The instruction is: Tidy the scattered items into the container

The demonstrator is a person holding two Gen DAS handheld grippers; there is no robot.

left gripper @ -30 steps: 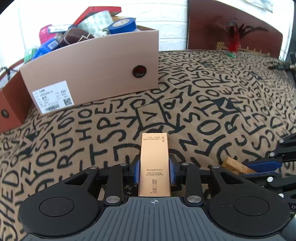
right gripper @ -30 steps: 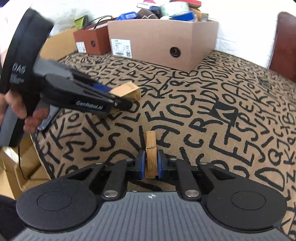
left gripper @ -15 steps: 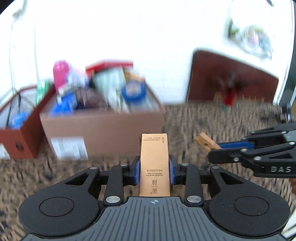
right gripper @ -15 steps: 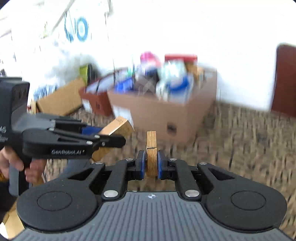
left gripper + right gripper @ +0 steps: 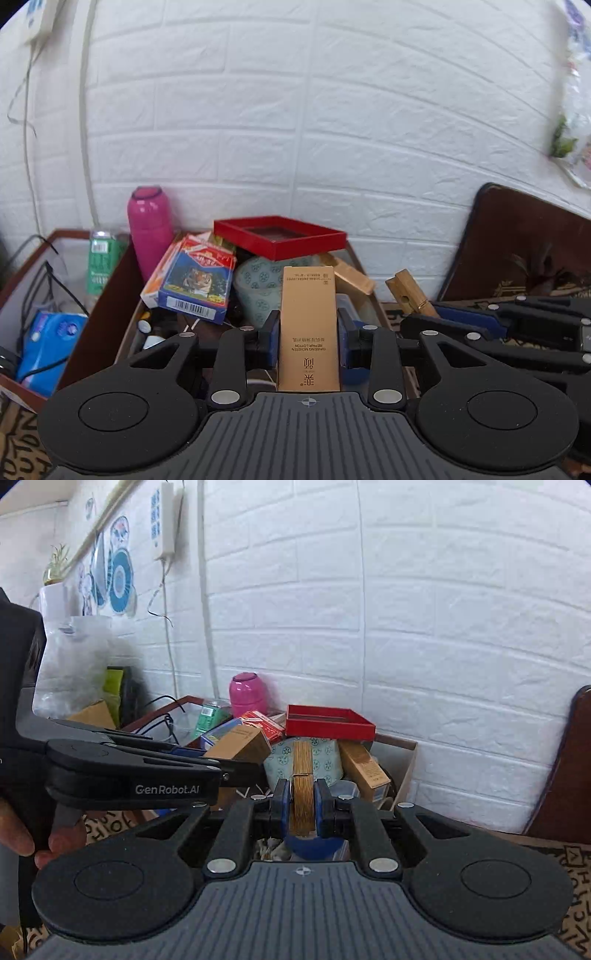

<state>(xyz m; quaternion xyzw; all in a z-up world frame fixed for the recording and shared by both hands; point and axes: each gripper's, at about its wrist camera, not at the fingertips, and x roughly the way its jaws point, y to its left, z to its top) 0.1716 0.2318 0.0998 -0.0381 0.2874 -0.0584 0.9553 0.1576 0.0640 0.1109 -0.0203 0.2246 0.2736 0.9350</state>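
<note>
My left gripper (image 5: 308, 328) is shut on a tall gold lotion box (image 5: 308, 325) and holds it over the full cardboard container (image 5: 129, 332). My right gripper (image 5: 300, 805) is shut on a wooden clothespin (image 5: 303, 790) and holds it over the same container (image 5: 406, 760). The clothespin also shows in the left wrist view (image 5: 408, 291), just right of the gold box. The left gripper with the gold box (image 5: 240, 742) shows in the right wrist view, close to the left of my right gripper.
The container holds a red tray (image 5: 279, 236), a pink bottle (image 5: 149, 229), a tiger-print box (image 5: 197, 284), a patterned roll (image 5: 258, 291) and blue tape (image 5: 314, 845). A brown box (image 5: 48, 295) stands to its left. A white brick wall is behind. A dark board (image 5: 517, 243) leans at right.
Both grippers have risen from the patterned cloth and moved forward to hover over the container, each still holding its item.
</note>
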